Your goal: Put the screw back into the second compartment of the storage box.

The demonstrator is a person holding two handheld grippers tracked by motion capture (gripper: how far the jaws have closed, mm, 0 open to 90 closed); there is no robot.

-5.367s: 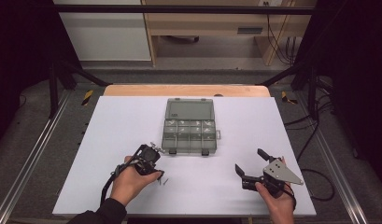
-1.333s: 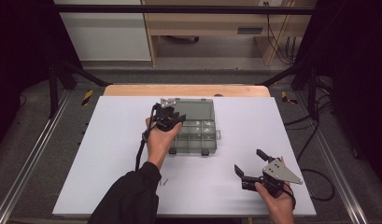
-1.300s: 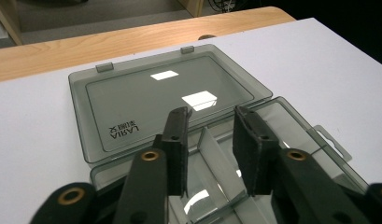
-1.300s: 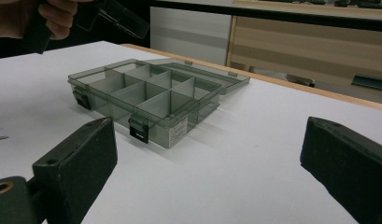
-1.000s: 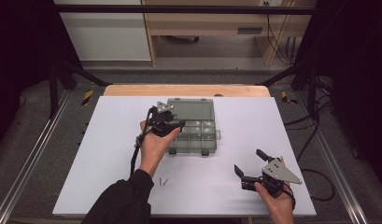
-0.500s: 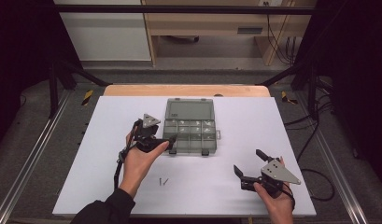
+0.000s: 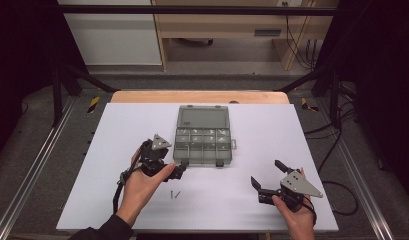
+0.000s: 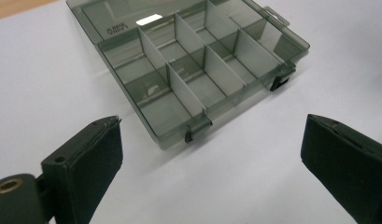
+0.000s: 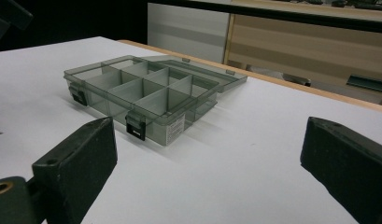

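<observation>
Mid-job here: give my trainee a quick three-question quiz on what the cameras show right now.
1. True or false: the compartment box has its lid shut.
2. What lies on the table just in front of the left gripper? A) screws B) a coin C) a key
3. The right gripper stands with its fingers ____.

Key: 1 false, the lid lies open behind it. 2 A, two small screws. 3 open, holding nothing.

The left gripper (image 7: pixel 178 171) is back from over the organizer box (image 7: pixel 204 135), where it reached about a second ago, and now sits just off the box's near left corner, jaws spread wide. Two small screws (image 7: pixel 173 194) lie bare on the desk just behind those jaws.
</observation>
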